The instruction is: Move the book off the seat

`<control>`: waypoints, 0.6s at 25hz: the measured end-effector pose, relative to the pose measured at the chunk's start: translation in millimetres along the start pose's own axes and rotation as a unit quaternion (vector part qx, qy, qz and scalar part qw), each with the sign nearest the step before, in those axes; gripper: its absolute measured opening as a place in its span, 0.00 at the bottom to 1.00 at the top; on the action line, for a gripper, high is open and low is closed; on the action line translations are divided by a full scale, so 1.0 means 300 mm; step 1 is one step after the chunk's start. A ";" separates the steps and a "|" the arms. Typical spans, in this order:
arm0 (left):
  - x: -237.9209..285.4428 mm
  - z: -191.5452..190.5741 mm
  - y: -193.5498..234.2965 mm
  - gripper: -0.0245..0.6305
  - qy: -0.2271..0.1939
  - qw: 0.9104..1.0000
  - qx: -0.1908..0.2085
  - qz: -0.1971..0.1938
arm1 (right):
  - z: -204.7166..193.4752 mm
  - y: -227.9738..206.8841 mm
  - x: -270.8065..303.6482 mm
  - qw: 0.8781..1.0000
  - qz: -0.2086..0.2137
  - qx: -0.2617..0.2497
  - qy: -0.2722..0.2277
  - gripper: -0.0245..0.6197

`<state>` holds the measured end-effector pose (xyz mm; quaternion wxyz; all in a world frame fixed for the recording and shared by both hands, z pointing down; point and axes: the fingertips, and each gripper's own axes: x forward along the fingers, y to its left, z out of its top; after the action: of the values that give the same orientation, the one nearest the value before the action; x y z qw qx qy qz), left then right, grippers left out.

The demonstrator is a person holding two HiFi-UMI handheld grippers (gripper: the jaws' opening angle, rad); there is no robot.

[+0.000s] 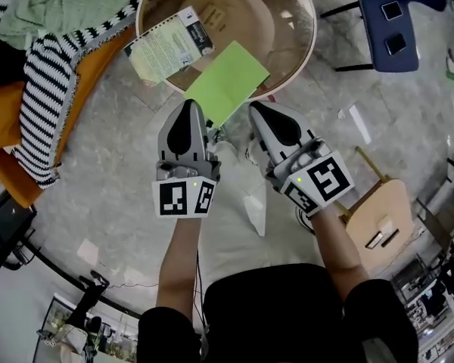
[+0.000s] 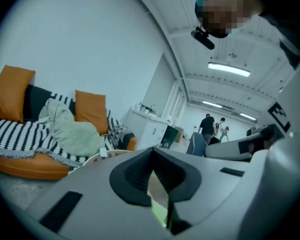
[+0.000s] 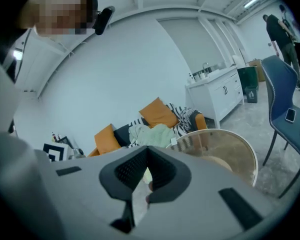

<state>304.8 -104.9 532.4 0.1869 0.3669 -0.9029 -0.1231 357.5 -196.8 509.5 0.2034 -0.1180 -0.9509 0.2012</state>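
Observation:
A bright green book [image 1: 227,82] lies across the near rim of a round chair [image 1: 309,44], partly over its wooden seat [image 1: 238,17]. A second, pale green book with a white label [image 1: 166,45] rests on the chair's left rim, next to the sofa. My left gripper [image 1: 191,106] and right gripper [image 1: 254,108] hover side by side, high over the near rim, both with jaws together and nothing visibly held. In the left gripper view, the left gripper [image 2: 152,160] is shut, and a strip of the green book [image 2: 160,211] shows below through the slit. The right gripper [image 3: 148,154] also looks shut.
An orange sofa [image 1: 7,119] with a striped blanket [image 1: 53,89] and a pale green throw stands at the left. A blue chair [image 1: 401,21] carrying two phones is at the upper right. A small wooden stool [image 1: 382,218] stands near my right arm. The floor is grey stone.

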 end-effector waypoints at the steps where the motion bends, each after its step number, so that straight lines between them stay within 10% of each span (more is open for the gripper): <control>1: -0.008 0.045 -0.031 0.05 -0.011 1.000 0.001 -0.014 | 0.031 0.007 -0.014 1.000 -0.002 -0.001 -0.011 0.06; 15: -0.154 0.532 -0.400 0.05 -0.080 0.988 0.051 -0.123 | 0.540 0.170 -0.239 0.989 -0.001 -0.065 -0.132 0.06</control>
<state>341.1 -142.6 334.2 0.0784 0.4729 -0.8683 -0.1275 358.0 -227.5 327.6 0.0679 -0.1025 -0.9806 0.1528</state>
